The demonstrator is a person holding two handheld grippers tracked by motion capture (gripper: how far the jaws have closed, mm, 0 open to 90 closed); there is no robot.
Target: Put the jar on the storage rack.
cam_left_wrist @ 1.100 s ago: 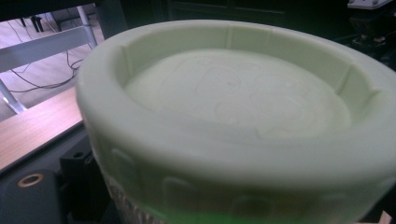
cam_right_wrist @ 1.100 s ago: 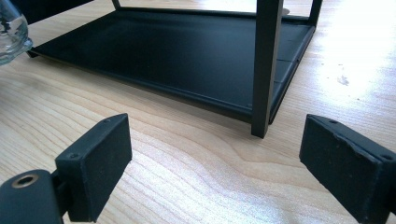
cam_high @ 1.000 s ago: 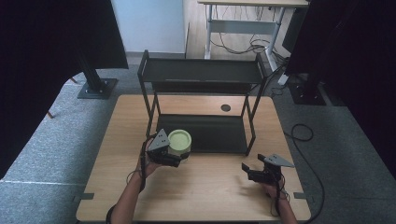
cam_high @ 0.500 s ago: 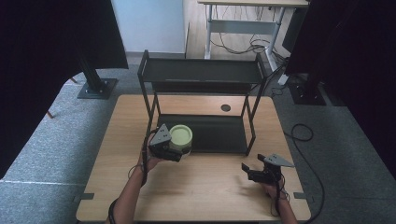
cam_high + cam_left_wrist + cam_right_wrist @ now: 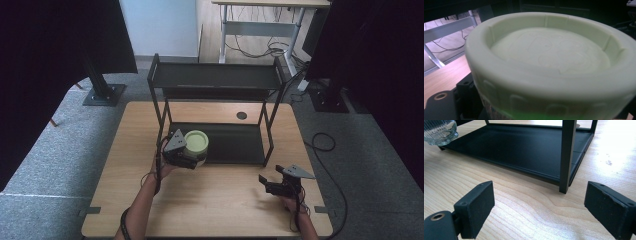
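Since a second ago the left gripper (image 5: 192,159) has carried the glass jar (image 5: 196,146) forward and a little rightward, so the jar now hangs over the front left corner of the black rack's (image 5: 218,80) lower shelf (image 5: 235,145), where before it sat nearer the bare tabletop; the right gripper (image 5: 263,182) has stayed where it was, near the table's front right. The left gripper is clamped on the jar, whose pale green lid (image 5: 549,50) — a round, matt plastic cap with a raised rim, shallow ribs around its side and a faint embossed outline in the sunken centre — looms close in the left gripper view. In the right gripper view the jar's base (image 5: 439,130) is clear ribbed glass, just above the shelf's near corner. The right gripper's (image 5: 539,205) two black jaws stand wide apart with nothing between them, low over the light wooden table (image 5: 200,200), its grain running in long waves. The rack is a two-tier frame of square dark metal posts and flat trays. Around the table lies grey carpet (image 5: 60,150); black curtains flank it, and a white desk with loose cables (image 5: 255,47) stands behind.
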